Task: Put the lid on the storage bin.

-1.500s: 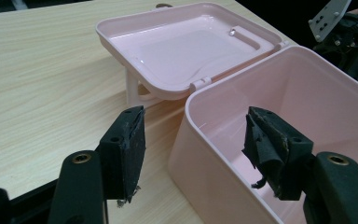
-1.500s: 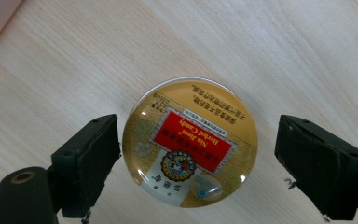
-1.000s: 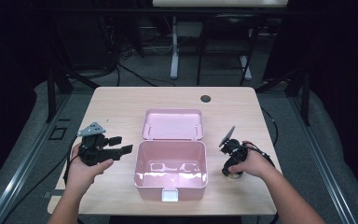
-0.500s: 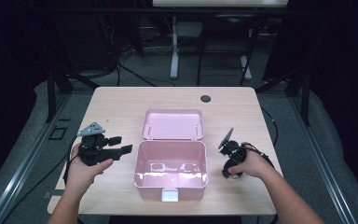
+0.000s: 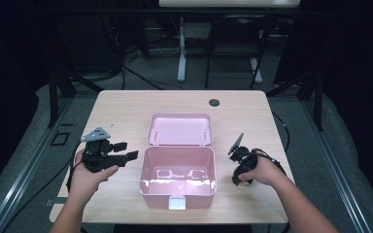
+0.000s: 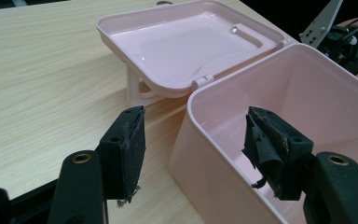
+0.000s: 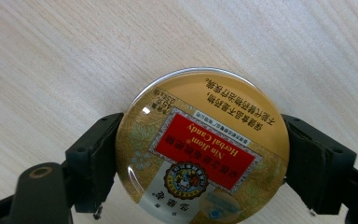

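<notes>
The table (image 5: 126, 107) is seen as matt pale wood grain; the pink box (image 5: 178, 191) as glossy smooth plastic; the round tin (image 7: 202, 147) as shiny printed metal.

Pink box (image 5: 178, 177), gold/red tin (image 7: 201, 147)

The table (image 5: 126, 109) is a rectangular light-wood top with rounded corners and a dark round grommet (image 5: 214, 102) near its far edge. A pink box (image 5: 178, 187) stands open at its middle, the hinged lid (image 5: 179, 129) laid back toward the far side. A round gold candy tin (image 7: 200, 151) lies flat on the wood at the right.
</notes>
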`<state>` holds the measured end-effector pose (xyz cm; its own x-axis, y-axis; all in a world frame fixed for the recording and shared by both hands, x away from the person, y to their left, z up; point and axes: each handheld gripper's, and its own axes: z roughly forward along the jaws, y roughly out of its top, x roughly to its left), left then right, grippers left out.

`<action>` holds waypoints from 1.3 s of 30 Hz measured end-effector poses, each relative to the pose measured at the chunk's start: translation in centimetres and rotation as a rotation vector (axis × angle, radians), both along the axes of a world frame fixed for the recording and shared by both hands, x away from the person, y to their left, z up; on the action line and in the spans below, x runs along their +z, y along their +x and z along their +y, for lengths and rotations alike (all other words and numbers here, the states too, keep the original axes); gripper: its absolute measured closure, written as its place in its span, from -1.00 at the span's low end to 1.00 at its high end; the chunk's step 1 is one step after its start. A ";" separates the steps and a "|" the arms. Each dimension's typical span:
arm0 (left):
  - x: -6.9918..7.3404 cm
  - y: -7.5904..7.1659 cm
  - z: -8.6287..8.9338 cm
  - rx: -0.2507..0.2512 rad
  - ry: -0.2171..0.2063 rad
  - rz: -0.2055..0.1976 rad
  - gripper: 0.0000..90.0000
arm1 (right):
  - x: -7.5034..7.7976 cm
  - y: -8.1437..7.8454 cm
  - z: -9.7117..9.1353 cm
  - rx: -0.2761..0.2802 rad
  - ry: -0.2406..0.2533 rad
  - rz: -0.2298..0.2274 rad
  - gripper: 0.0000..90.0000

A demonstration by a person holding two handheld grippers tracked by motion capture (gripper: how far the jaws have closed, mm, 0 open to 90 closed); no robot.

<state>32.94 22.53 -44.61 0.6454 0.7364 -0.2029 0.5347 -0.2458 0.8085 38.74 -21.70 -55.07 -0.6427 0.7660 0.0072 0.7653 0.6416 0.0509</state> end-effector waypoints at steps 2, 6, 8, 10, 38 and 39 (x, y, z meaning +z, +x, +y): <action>0.0 0.0 0.0 0.000 -0.001 0.000 -0.15 | 0.0 0.0 0.0 0.000 -0.003 0.001 -0.57; 0.0 0.0 0.0 0.000 -0.001 0.001 -0.15 | 0.3 0.0 -0.1 0.005 -0.009 -0.007 -0.57; 0.0 0.0 0.0 -0.001 0.000 0.001 -0.15 | 0.4 0.1 -0.1 -0.004 0.007 -0.011 -0.57; 0.0 0.0 0.0 -0.001 0.001 0.002 -0.15 | 0.6 0.1 -0.2 -0.005 0.004 -0.010 -0.57; -0.1 0.1 0.0 -0.001 -0.001 0.004 -0.15 | 3.7 -0.3 -0.1 0.015 -0.025 -0.036 -0.57; -0.1 0.1 0.0 -0.001 0.000 0.004 -0.15 | 3.8 -0.3 0.0 0.017 -0.025 -0.035 -0.57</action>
